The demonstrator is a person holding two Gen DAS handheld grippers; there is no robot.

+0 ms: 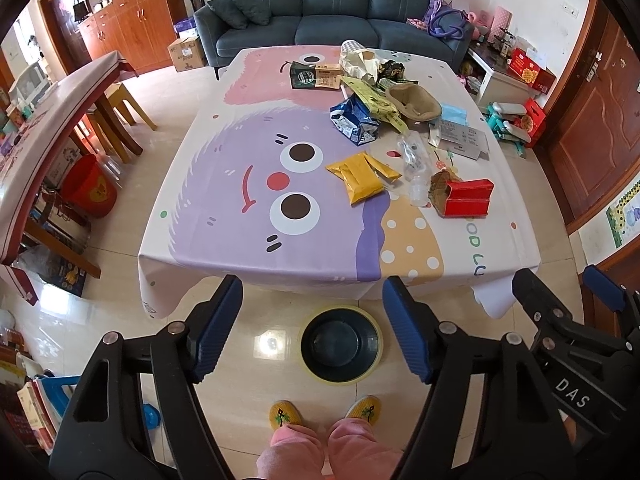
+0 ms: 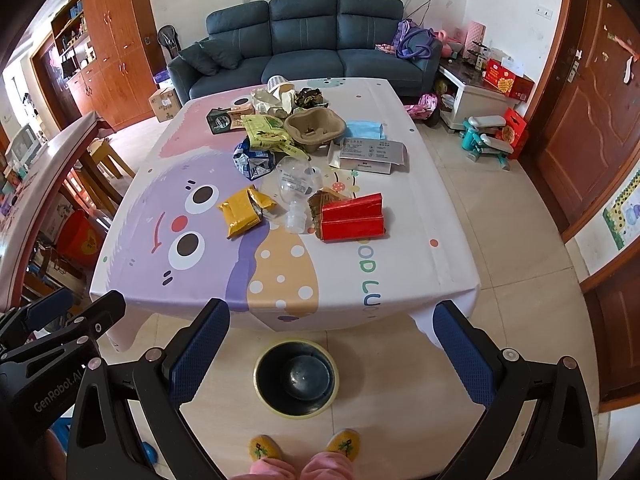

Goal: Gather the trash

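Trash is strewn over the right half of a cartoon-print table: a red box, yellow wrappers, a clear plastic bottle, a blue bag, a pulp cup tray and a grey box. A black bin with a yellow rim stands on the floor before the table. My left gripper and right gripper hover open and empty above the bin, short of the table edge.
A person's feet in yellow slippers stand just behind the bin. A blue sofa sits beyond the table. A wooden table with stools and a red bucket are left; a door and toys right.
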